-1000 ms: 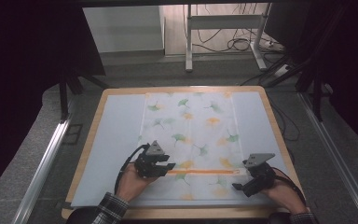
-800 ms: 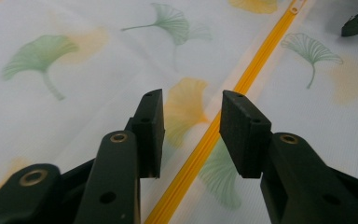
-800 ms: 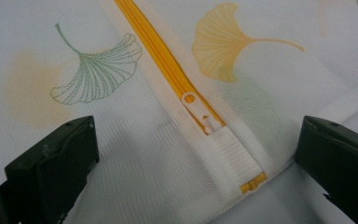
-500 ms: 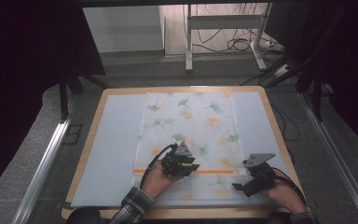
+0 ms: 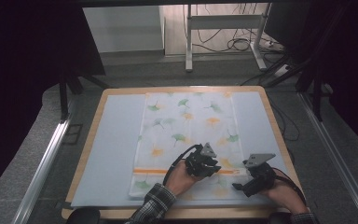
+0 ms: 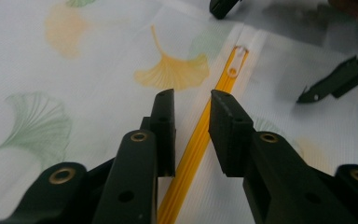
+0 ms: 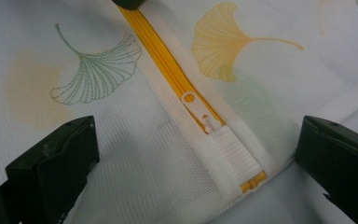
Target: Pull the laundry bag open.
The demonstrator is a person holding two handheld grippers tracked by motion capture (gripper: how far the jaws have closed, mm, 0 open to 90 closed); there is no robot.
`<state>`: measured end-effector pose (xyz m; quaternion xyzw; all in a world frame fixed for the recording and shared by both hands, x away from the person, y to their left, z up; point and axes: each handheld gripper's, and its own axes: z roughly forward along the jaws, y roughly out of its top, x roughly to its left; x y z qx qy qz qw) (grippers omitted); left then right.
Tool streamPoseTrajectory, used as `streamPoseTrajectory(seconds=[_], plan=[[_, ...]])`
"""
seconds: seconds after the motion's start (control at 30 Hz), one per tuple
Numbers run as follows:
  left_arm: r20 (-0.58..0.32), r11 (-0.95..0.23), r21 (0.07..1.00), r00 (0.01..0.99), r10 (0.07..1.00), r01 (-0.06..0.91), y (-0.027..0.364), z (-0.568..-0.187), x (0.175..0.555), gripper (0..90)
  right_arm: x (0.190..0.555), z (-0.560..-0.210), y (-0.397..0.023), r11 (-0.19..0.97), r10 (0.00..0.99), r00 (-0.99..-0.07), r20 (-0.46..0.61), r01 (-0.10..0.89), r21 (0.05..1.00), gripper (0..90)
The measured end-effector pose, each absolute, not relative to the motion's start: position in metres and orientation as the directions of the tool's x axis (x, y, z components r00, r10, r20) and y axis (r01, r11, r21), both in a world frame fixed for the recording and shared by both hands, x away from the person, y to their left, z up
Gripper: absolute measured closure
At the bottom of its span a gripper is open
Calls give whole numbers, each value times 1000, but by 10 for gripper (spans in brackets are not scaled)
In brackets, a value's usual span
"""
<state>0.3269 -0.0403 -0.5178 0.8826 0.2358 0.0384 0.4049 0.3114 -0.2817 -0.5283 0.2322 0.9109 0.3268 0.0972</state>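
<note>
A white mesh bag (image 5: 186, 130) printed with ginkgo leaves lies flat on the mat, and an orange zipper (image 5: 154, 171) crosses its near end. My left gripper (image 5: 216, 168) sits low over that zipper (image 6: 200, 135). Its jaws (image 6: 192, 100) have just been closing. They stand open with a narrow gap, the zipper runs between them, and the pads are off it. The white pull tab (image 6: 237, 60) lies just ahead. My right gripper (image 5: 241, 183) is open wide at the bag's right edge and straddles the pull tab (image 7: 193, 105) and the zipper's end (image 7: 254, 181).
The bag rests on a pale blue mat (image 5: 107, 154) covering a wooden table (image 5: 88, 140). A metal rail (image 5: 42, 168) runs along the left, and a desk frame with cables (image 5: 233, 42) stands behind the table. The left gripper's tip (image 7: 128, 3) shows at the top of the right gripper view.
My left gripper has slid to the right along the orange zipper, from the bag's left part to close beside the right gripper. The right gripper has stayed where it was.
</note>
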Motion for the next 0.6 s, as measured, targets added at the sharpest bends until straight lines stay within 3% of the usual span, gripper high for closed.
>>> streamPoseTrajectory(seconds=[0.6], plan=[[-104, -610, 718, 918, 383, 336, -90, -527, 330, 779, 311, -529, -282, 672, 495, -868, -23, 366, 644, 0]])
